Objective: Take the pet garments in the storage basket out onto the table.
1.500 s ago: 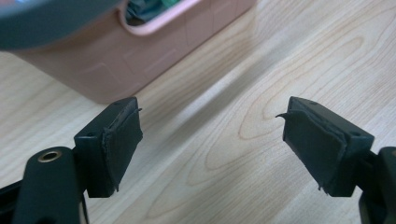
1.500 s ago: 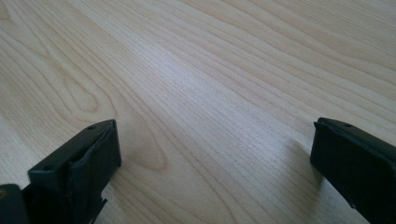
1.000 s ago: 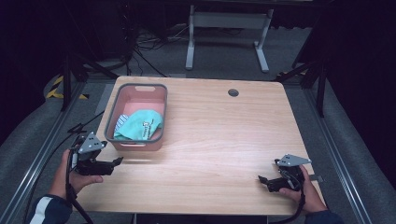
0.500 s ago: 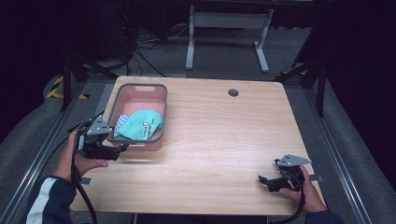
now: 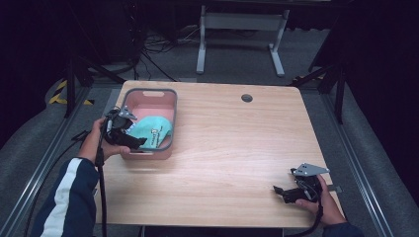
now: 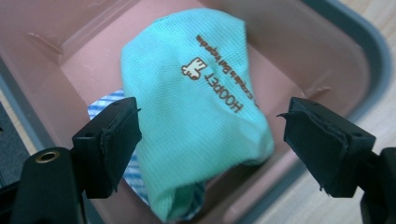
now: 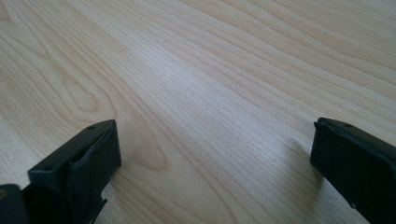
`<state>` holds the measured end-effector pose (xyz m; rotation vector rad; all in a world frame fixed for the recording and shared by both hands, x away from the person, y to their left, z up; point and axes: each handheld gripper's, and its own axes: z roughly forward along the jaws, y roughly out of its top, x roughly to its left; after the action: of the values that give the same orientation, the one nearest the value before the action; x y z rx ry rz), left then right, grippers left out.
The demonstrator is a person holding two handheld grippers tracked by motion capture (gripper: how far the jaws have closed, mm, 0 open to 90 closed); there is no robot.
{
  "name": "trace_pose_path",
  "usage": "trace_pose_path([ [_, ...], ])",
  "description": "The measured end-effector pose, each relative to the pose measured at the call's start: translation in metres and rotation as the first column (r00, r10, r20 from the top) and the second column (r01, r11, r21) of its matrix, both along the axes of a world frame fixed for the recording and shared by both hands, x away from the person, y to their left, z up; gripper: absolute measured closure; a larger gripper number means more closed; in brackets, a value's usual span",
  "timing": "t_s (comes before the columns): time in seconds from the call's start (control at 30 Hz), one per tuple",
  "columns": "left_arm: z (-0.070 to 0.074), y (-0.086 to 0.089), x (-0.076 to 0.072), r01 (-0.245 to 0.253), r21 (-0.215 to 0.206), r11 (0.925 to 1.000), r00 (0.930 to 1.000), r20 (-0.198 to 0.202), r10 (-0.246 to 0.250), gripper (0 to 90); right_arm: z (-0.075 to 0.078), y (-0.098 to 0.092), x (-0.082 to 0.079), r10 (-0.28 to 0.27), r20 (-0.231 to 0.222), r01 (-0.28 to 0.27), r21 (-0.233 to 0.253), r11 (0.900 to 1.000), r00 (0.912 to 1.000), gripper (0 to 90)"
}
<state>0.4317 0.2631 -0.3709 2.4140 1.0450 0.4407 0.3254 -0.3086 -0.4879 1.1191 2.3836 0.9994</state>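
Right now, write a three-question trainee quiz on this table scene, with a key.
1. True or false: the left gripper has its jaws closed on the teal cloth.
2. The teal cloth lies in: A) the pink bin B) the bare table C) the right gripper.
3. What shows under the teal cloth?

Key: 1 false, jaws open, either side of it. 2 A. 3 a blue-striped cloth.

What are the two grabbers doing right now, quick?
Left gripper: jaws open, holding nothing, above the teal cloth in the pink plastic bin.
Right gripper: jaws open, holding nothing, over the wooden table.
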Motion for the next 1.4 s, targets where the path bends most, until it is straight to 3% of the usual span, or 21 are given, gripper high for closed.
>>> trace_pose_path([
  [0.07,-0.005,-0.003,0.014,-0.015,0.025,0.9996,0.9992,-0.036,0.016,18.8,0.000,0.000,0.000,-0.001,-0.001,0.001,0.000,1.000,1.0000,1.9],
  [0.3,-0.019,-0.013,0.041,-0.027,0.058,0.9979,0.9919,-0.122,0.034,19.0,0.000,0.000,0.000,-0.001,0.000,0.001,-0.001,1.000,1.0000,1.9],
  [0.6,-0.039,-0.023,0.068,-0.040,0.112,0.9929,0.9724,-0.225,0.064,18.2,0.000,0.000,0.000,-0.001,0.000,0.001,-0.001,1.000,1.0000,1.9],
  [0.77,-0.049,-0.028,0.078,-0.038,0.172,0.9843,0.9544,-0.286,0.087,18.4,0.000,0.000,0.000,-0.001,-0.001,0.001,-0.001,1.000,1.0000,1.9],
  [0.9,-0.056,-0.034,0.083,-0.021,0.230,0.9729,0.9403,-0.326,0.097,18.0,0.000,0.000,0.000,-0.001,-0.001,0.001,-0.001,1.000,1.0000,1.9],
  [0.93,-0.058,-0.036,0.085,-0.015,0.254,0.9670,0.9377,-0.332,0.102,17.9,0.000,0.000,0.000,-0.001,-0.001,0.001,-0.001,1.000,1.0000,1.9],
  [1.03,-0.061,-0.040,0.086,-0.013,0.282,0.9593,0.9362,-0.333,0.111,18.2,0.000,0.000,0.000,-0.001,-0.001,0.001,-0.001,1.000,1.0000,1.9],
  [1.17,-0.062,-0.043,0.087,-0.034,0.287,0.9574,0.9305,-0.341,0.135,21.8,0.000,0.000,0.000,-0.001,-0.001,0.001,0.000,1.000,1.0000,1.9],
  [1.23,-0.061,-0.043,0.087,-0.022,0.289,0.9571,0.9322,-0.340,0.124,25.3,0.000,0.000,0.000,-0.001,-0.001,0.001,-0.001,1.000,1.0000,1.9],
  [1.3,-0.060,-0.044,0.085,-0.001,0.309,0.9512,0.9404,-0.323,0.106,35.1,0.000,0.000,0.000,-0.001,-0.001,0.001,-0.001,1.000,1.0000,1.9],
  [1.37,-0.059,-0.045,0.083,0.009,0.296,0.9552,0.9394,-0.330,0.094,49.3,0.000,0.000,0.000,-0.001,0.000,0.001,-0.001,1.000,1.0000,1.9],
  [1.4,-0.059,-0.046,0.083,0.017,0.303,0.9530,0.9423,-0.324,0.086,54.0,0.000,0.000,0.000,-0.001,0.000,0.001,-0.001,1.000,1.0000,1.9],
])
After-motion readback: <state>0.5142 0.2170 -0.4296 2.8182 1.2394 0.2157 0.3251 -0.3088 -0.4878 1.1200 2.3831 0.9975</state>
